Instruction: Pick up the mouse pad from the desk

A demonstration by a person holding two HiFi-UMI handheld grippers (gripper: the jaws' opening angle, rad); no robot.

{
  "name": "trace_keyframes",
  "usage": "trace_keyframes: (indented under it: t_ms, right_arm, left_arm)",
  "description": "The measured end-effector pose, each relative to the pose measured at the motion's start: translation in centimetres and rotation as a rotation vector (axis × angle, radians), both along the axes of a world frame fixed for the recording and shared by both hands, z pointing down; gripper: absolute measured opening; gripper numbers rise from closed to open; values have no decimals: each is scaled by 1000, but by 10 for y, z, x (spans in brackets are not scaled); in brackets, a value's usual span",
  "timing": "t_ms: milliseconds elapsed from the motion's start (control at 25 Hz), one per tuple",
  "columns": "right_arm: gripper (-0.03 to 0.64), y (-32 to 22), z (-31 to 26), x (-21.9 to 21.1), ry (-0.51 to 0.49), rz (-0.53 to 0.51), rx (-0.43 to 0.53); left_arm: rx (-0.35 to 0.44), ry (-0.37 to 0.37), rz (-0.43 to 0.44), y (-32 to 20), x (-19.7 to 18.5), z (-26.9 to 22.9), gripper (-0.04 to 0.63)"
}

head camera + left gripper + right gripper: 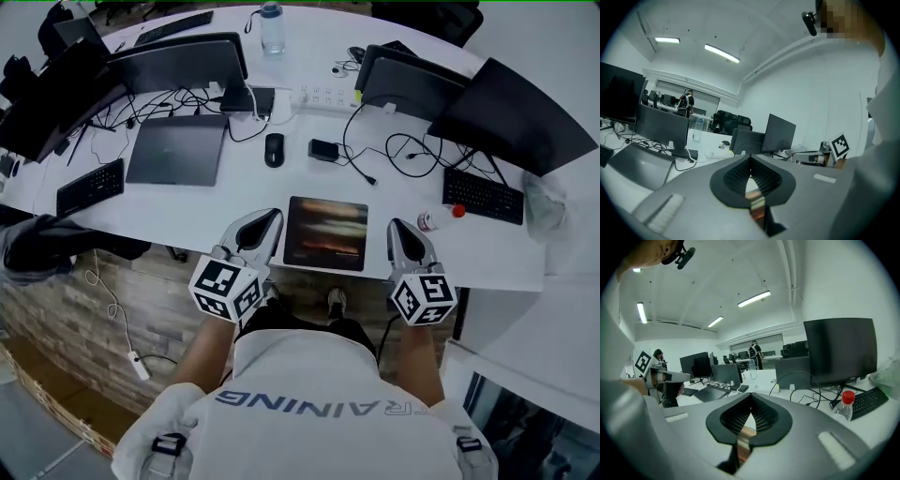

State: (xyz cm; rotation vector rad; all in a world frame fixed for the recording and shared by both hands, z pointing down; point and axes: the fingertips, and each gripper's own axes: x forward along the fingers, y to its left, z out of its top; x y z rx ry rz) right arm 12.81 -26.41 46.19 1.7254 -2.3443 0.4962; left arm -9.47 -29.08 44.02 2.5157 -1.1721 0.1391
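Note:
A dark mouse pad [324,232] with an orange-brown print lies flat on the white desk [187,211], close to its front edge. My left gripper [271,218] hovers at the pad's left edge with its jaws together and nothing between them. My right gripper [397,229] sits just off the pad's right edge, also shut and empty. In the left gripper view the left gripper [750,159] shows closed, with a strip of the mouse pad [757,206] visible below the pads. The right gripper view shows the right gripper [751,397] closed too, with a bit of the mouse pad [744,439] beneath.
Behind the pad are a black mouse [274,149], a small black box [324,149], a closed laptop [178,148] and loose cables. A small red-capped bottle [439,217] and a keyboard [483,195] lie to the right, another keyboard [90,187] to the left. Monitors line the back.

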Motion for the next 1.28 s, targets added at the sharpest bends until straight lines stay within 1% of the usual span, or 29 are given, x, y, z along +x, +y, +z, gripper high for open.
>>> trace_keyframes:
  t_ms: [200,360,480,520,600,720,800,920,1000,1200,1280]
  right_arm:
    - [14,3,11,-22,15,9,-35]
    - [14,4,10,-12,14,24,-35]
    - [14,1,19,-2,17,24,-68]
    - [38,1,25,0,23,14,-90]
    - [134,2,44,-1,42,-24,-150]
    - [252,4,74,-6,95,-93,-239]
    - [309,6,91,-11,135,-129,-280]
    - [353,9,106,-16,165,-158,-312]
    - [361,12,116,-18,178,-184,-339]
    - [408,24,161,-26,241,-279,-454]
    - [414,29,184,-28,280,-312,-499]
  left_arm:
    - [-26,-5,53,-6,-7,10,0]
    - [-39,-4,67,-3,1,14,0]
    - [-44,-6,63,0,7,13,0]
    - [-47,-10,63,1,10,13,0]
    - [-52,-20,60,4,13,14,0]
    - [-60,-30,43,6,14,16,0]
    - [-66,-34,26,8,12,17,0]
    - [-75,-39,2,10,9,19,0]
    - [-81,-42,-11,11,7,20,0]
    - [-92,-52,-30,15,7,21,0]
    - [-98,-54,-39,17,6,23,0]
